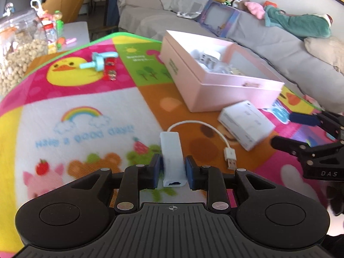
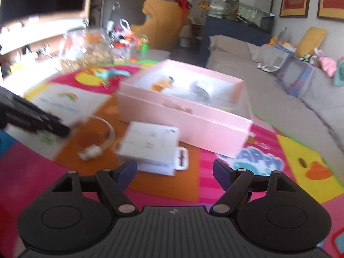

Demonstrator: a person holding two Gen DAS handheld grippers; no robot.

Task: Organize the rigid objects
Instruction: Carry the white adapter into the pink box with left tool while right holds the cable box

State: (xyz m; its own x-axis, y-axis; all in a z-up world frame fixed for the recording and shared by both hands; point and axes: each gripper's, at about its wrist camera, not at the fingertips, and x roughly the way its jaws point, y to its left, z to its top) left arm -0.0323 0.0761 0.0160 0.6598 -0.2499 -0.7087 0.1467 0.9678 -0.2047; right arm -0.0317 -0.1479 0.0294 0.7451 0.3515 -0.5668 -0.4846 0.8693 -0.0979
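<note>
A white network adapter lies on the colourful play mat between the blue pads of my left gripper. A thin gap shows on each side, so the jaws stand slightly open around it. Its white cable loops right to a USB plug. A small white box lies just ahead of my right gripper, which is wide open and holds nothing. Behind it stands an open pink box with several items inside. The right gripper also shows at the right edge of the left wrist view.
A teal toy and a red card of small parts lie on the duck picture at the mat's far side. A clear jar of pellets stands far left. A grey sofa with toys runs behind the mat.
</note>
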